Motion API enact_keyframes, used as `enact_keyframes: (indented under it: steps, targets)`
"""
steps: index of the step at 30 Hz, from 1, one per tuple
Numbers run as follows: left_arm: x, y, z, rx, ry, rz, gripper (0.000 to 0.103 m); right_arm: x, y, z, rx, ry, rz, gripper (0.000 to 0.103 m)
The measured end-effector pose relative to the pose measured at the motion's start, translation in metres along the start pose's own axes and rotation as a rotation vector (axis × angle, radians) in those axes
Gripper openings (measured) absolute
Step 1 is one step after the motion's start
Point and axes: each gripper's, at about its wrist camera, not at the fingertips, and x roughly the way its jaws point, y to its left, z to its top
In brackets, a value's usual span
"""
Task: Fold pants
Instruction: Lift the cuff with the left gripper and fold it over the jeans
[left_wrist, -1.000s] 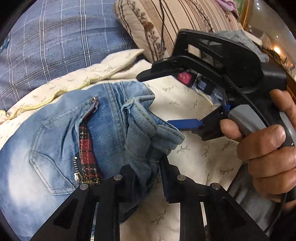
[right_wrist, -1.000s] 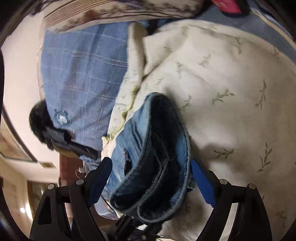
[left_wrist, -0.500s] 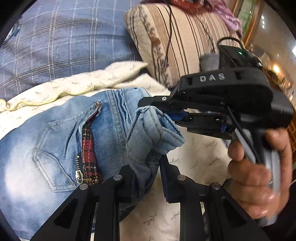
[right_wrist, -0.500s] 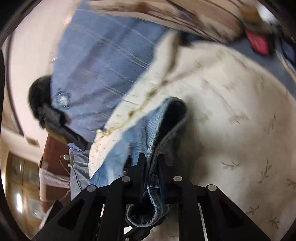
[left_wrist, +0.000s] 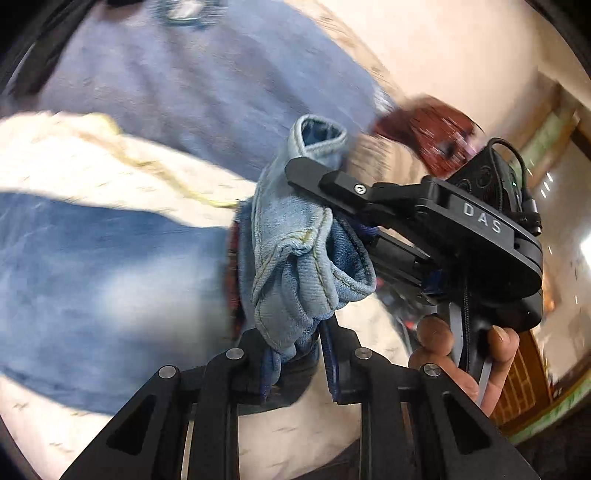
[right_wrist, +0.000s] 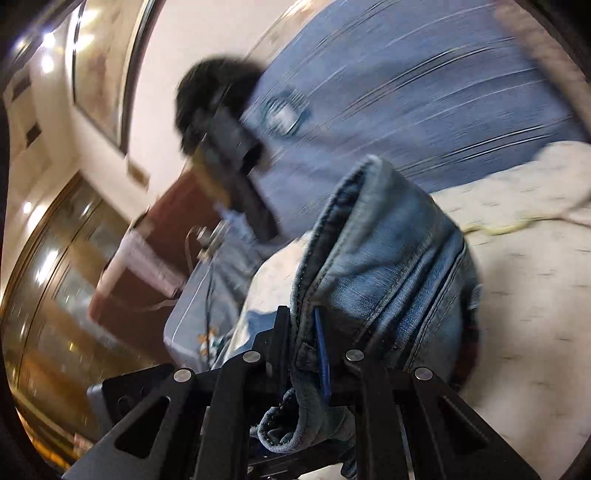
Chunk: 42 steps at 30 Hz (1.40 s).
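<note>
The pants are faded blue jeans (left_wrist: 92, 266) lying on a cream quilt (left_wrist: 74, 155). My left gripper (left_wrist: 295, 354) is shut on a bunched fold of the jeans' waistband (left_wrist: 295, 280). The right gripper's body (left_wrist: 461, 229) shows in the left wrist view, clamped on the same bunch from the right. In the right wrist view my right gripper (right_wrist: 306, 354) is shut on the denim edge (right_wrist: 380, 258), which stands up between its jaws. Both views are blurred.
A blue checked pillow (left_wrist: 184, 92) lies behind the quilt, and it also shows in the right wrist view (right_wrist: 424, 92). A dark device (right_wrist: 229, 147) sits at the bed's edge. A wooden door (left_wrist: 524, 376) and pale wall (left_wrist: 461, 55) are to the right.
The right gripper closed on the jeans' edge. Both grippers have lifted the held denim up off the quilt, and both cameras have swung upward toward the pillow and wall.
</note>
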Motion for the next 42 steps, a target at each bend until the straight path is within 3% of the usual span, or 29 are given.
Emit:
enact_keyframes:
  steps: [5,8,10,11,12,14,17,20,22,25,26,28,30,31,33,34,36,38,40,42]
  targets:
    - [-0.007,0.073,-0.010,-0.172,0.050,0.080,0.031,0.082,-0.018,-0.025,0.065,0.141,0.055,0.019]
    - [-0.005,0.098,-0.019,-0.219,0.087,0.169,0.040,0.103,-0.043,-0.041,0.163,0.257,0.083,0.029]
    - [-0.010,0.109,-0.021,-0.259,0.111,0.156,0.041,0.091,-0.049,-0.043,0.210,0.263,0.117,0.029]
    - [-0.016,0.114,-0.020,-0.276,0.110,0.129,0.042,0.076,-0.049,-0.041,0.216,0.235,0.136,0.040]
    - [-0.025,0.117,-0.019,-0.293,0.091,0.095,0.043,0.058,-0.048,-0.038,0.208,0.191,0.135,0.064]
    - [-0.039,0.120,-0.013,-0.296,0.065,0.087,0.047,0.023,-0.048,-0.034,0.188,0.088,0.087,0.083]
    - [-0.052,0.121,-0.004,-0.272,0.042,0.152,0.054,-0.012,-0.064,-0.035,0.215,0.034,-0.014,0.083]
    - [-0.045,0.120,0.007,-0.243,0.088,0.235,0.059,-0.023,-0.100,-0.048,0.306,0.034,-0.217,0.083]
    - [-0.035,0.117,0.013,-0.220,0.104,0.322,0.058,-0.022,-0.119,-0.058,0.382,0.081,-0.213,0.083]
    - [-0.018,0.123,0.014,-0.199,0.106,0.328,0.054,-0.010,-0.130,-0.070,0.443,0.144,-0.105,0.083]
    - [-0.017,0.125,0.009,-0.199,0.107,0.330,0.038,-0.002,-0.130,-0.073,0.447,0.172,-0.082,0.082]
    - [-0.015,0.118,0.006,-0.177,0.105,0.339,0.031,0.016,-0.126,-0.081,0.427,0.215,-0.125,0.075]
    - [-0.017,0.106,0.002,-0.139,0.086,0.345,0.021,0.025,-0.121,-0.087,0.388,0.236,-0.150,0.057]
    - [-0.021,0.102,0.000,-0.129,0.074,0.348,0.020,0.023,-0.117,-0.086,0.367,0.230,-0.166,0.054]
    - [-0.027,0.095,-0.003,-0.134,0.065,0.315,0.015,0.011,-0.108,-0.080,0.330,0.226,-0.171,0.035]
    - [-0.033,0.087,-0.004,-0.136,0.059,0.289,0.014,0.002,-0.100,-0.075,0.304,0.199,-0.160,0.033]
    - [-0.038,0.070,-0.004,-0.110,0.038,0.224,0.014,-0.012,-0.087,-0.067,0.258,0.154,-0.173,0.031]
    - [-0.033,0.062,-0.009,-0.120,0.073,0.160,0.014,-0.023,-0.092,-0.067,0.244,0.142,-0.249,0.034]
    - [-0.016,0.068,-0.017,-0.129,0.141,0.159,0.014,-0.014,-0.114,-0.074,0.291,0.176,-0.317,0.039]
    - [0.000,0.078,-0.032,-0.130,0.199,0.214,0.015,-0.010,-0.135,-0.083,0.386,0.180,-0.294,0.047]
